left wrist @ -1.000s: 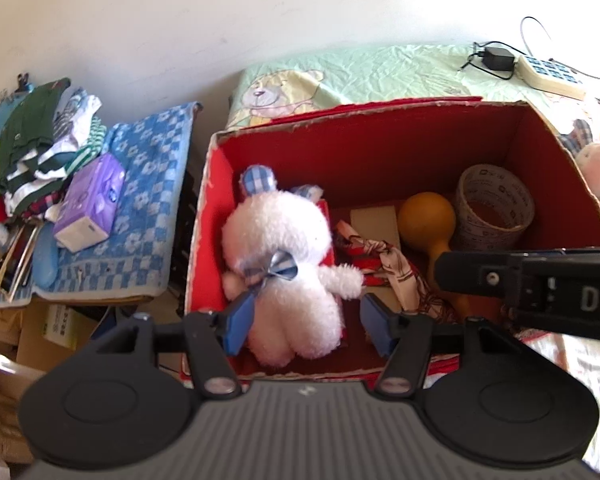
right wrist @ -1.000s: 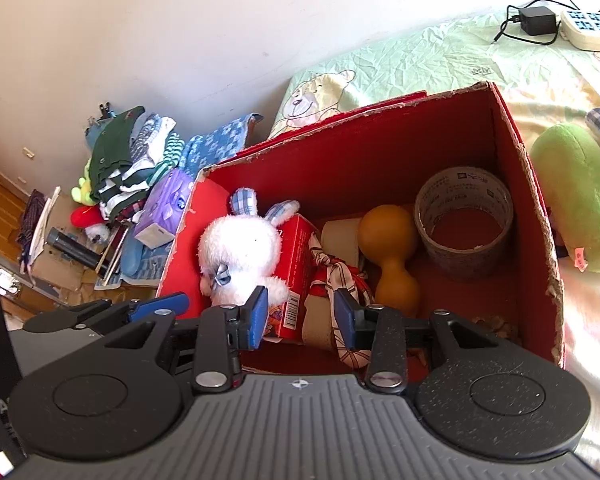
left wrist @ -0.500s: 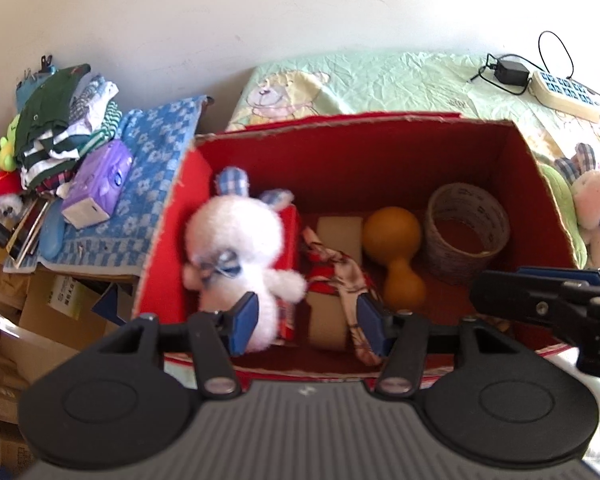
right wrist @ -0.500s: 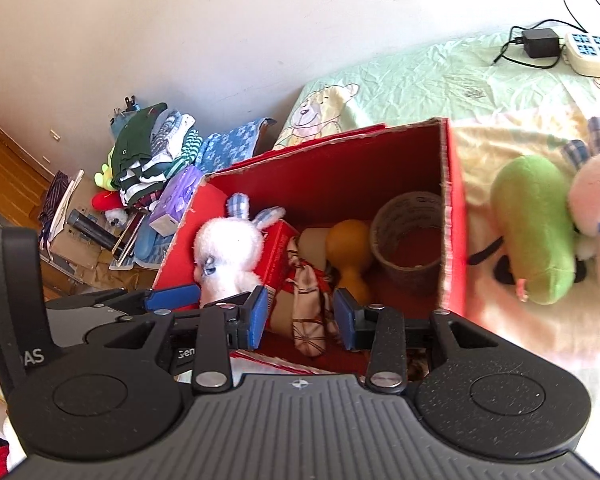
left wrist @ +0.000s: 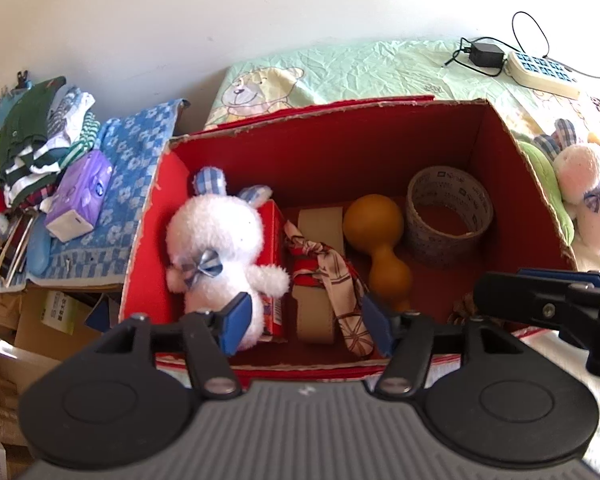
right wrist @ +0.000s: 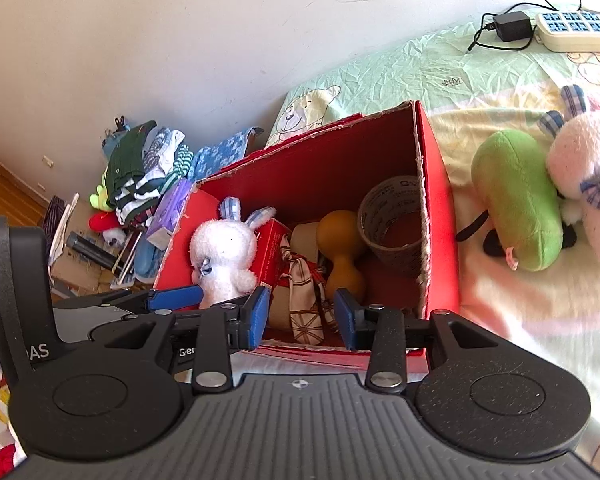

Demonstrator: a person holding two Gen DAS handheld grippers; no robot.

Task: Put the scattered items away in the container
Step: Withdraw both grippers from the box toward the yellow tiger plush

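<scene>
The red box point(left wrist: 332, 152) sits on the bed point(left wrist: 380, 68), open at the top. In it lie a white bunny point(left wrist: 216, 248) at the nine o'clock end, a small red carton point(left wrist: 274, 240) against it, a patterned cloth point(left wrist: 324, 268) draped over a beige roll point(left wrist: 320, 224), an orange gourd-shaped toy point(left wrist: 380, 240) and a ring of tape point(left wrist: 448, 216) toward three o'clock.

The left gripper point(left wrist: 306, 322) hangs over the near edge of the box; its jaws have just been opening, stand apart and grip nothing (the bunny and cloth lie lower down between them). The right gripper point(right wrist: 302, 316) is likewise parted with nothing pressed between its pads, over the near edge of the box.

Only the right view shows the green plush point(right wrist: 516, 200) in full, lying on the bed at three o'clock of the box, with a pinkish bunny point(right wrist: 584, 176) touching it. The left view catches that second bunny at its right edge, with only a green sliver beside it. The left view alone shows the whole box floor, and the right gripper's dark body at four o'clock. Both show a clothes pile point(left wrist: 36, 144) and a purple tissue pack point(left wrist: 80, 196) off the bed at nine o'clock.
</scene>
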